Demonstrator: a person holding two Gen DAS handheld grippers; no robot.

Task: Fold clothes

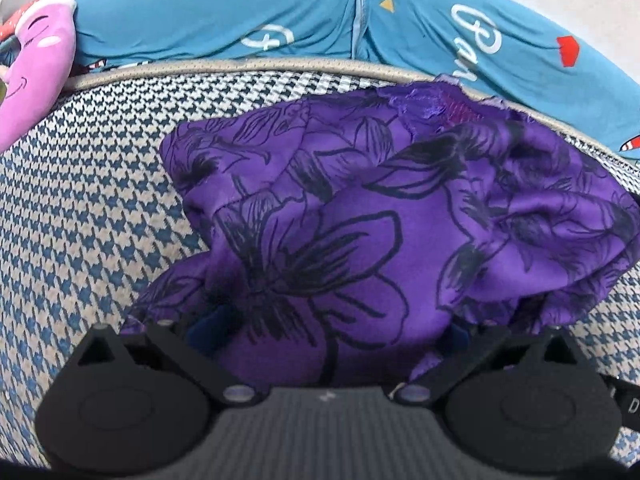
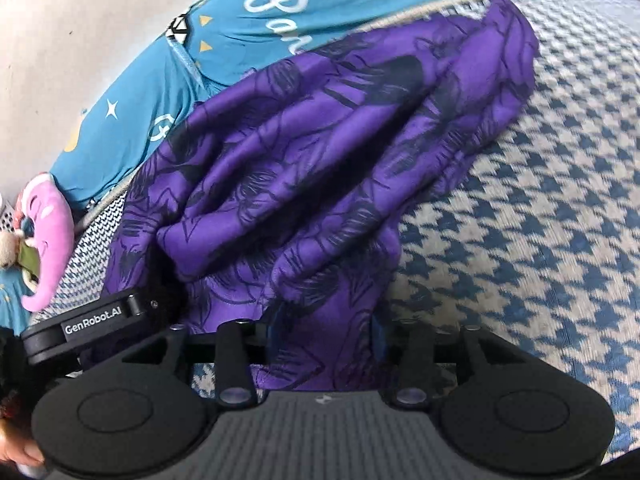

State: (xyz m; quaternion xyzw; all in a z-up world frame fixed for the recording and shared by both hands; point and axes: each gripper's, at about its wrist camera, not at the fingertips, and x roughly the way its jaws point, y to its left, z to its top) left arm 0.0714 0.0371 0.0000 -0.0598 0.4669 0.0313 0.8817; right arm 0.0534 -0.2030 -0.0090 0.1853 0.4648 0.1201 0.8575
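A purple garment (image 1: 360, 208) printed with dark flower outlines lies bunched on a blue-and-white houndstooth cushion (image 1: 80, 200). My left gripper (image 1: 332, 332) stands open and wide, and the cloth bulges between and over its blue pads (image 1: 208, 330). In the right wrist view the same purple garment (image 2: 320, 140) runs in long folds up towards the cushion's far edge. My right gripper (image 2: 325, 330) is shut on a thick bunch of it, blue pads (image 2: 273, 330) pressing either side. The left gripper's black body (image 2: 92, 324) sits at the left, its fingers hidden in the cloth.
A teal printed fabric (image 1: 240, 12) with stars and white lettering lies beyond the cushion's beige piped edge (image 1: 224, 66). A pink plush toy (image 1: 36, 60) rests at the far left. Bare houndstooth cushion (image 2: 520, 220) stretches to the right. A hand (image 2: 20, 456) shows at the bottom left.
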